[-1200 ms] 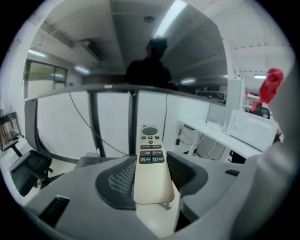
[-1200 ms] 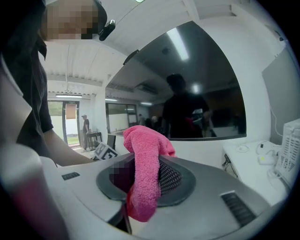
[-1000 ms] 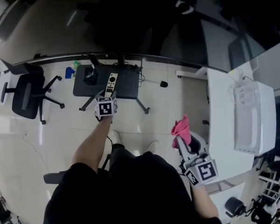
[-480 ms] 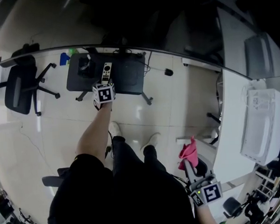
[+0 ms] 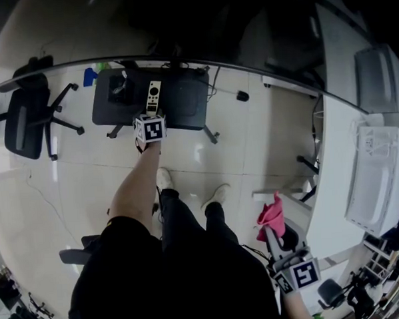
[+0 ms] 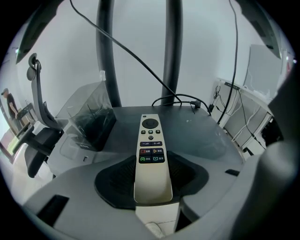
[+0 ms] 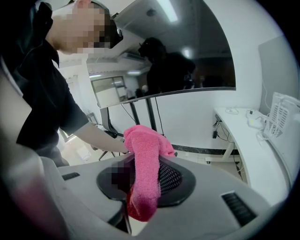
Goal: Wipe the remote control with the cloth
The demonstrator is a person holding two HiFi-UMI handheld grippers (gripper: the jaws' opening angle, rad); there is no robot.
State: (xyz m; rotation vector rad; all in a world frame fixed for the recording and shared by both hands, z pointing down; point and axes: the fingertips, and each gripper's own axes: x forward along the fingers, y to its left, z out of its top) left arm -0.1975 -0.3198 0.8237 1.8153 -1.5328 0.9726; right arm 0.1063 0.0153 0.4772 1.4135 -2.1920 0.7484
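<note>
We clamp the near end of the remote control [image 5: 154, 95] in our left gripper [image 5: 150, 118], long axis pointing away over the black table [image 5: 183, 106], while our right gripper [image 5: 277, 235] pinches the pink cloth [image 5: 272, 214] well apart to its right.

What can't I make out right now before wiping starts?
- Near end of the remote: left gripper view, buried in the left tongs.
- Lower end of the cloth: right gripper view, tucked inside the right tongs.
- Remote's button labels: head view, too small.
</note>
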